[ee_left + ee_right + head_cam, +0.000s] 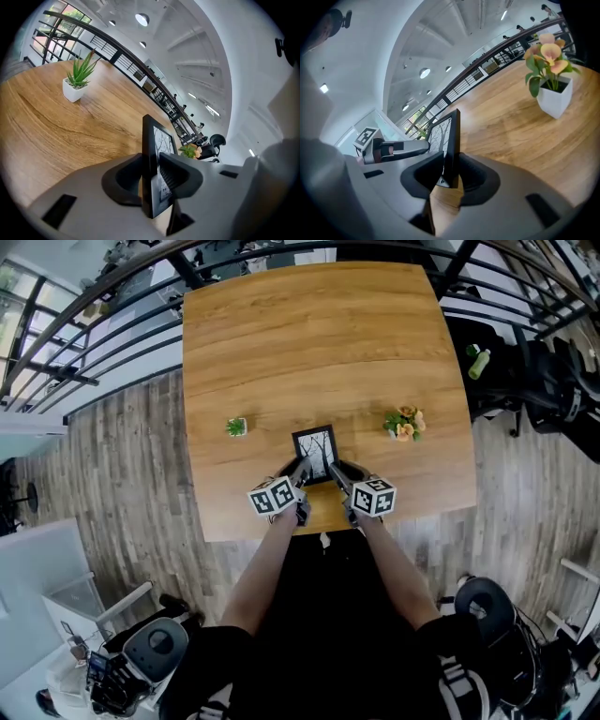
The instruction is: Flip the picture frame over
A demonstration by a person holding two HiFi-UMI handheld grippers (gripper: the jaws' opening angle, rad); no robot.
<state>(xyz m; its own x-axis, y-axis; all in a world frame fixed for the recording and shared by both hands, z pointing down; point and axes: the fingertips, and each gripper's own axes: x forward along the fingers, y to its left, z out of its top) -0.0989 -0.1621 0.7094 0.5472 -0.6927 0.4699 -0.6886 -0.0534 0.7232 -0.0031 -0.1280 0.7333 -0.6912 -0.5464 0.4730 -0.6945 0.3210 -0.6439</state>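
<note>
The black picture frame (316, 451) sits near the front edge of the wooden table (309, 334), its tree picture facing up. My left gripper (302, 472) grips its near left corner and my right gripper (335, 470) its near right corner. In the left gripper view the frame (149, 140) stands edge-on between the jaws, with the left gripper (151, 176) shut on it. In the right gripper view the frame (452, 136) is likewise pinched by the right gripper (450, 173), and the left gripper (393, 147) shows beyond it.
A small green plant in a white pot (236, 427) stands left of the frame, and a pot of orange flowers (405, 424) stands to its right. A dark railing (112, 296) curves round the table's far side. Office chairs (553, 381) and a green bottle (479, 363) are at the right.
</note>
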